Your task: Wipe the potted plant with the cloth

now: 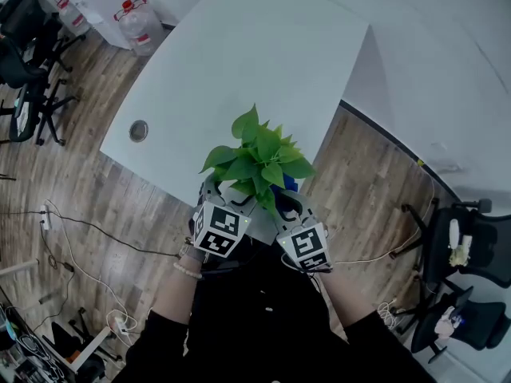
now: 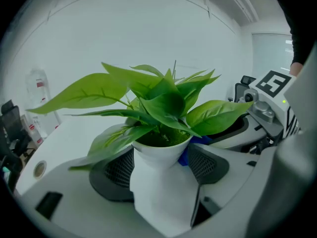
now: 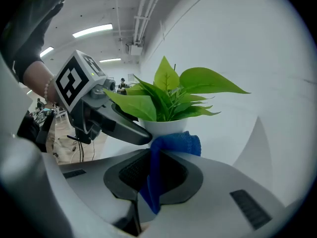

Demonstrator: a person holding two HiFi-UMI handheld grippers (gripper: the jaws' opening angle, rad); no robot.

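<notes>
Near the bench [image 1: 239, 54] edge, your left tongs [image 2: 162, 168] grip the pot [image 2: 161, 197] to steady it; right tongs [image 3: 153, 175] pinch the cloth [image 3: 176, 144] against its rim.

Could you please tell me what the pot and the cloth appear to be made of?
The white pot looks like ceramic or plastic: smooth, matte, evenly coloured. The blue cloth looks like soft textile, possibly microfibre: fine ribbed texture, folding limply.
</notes>
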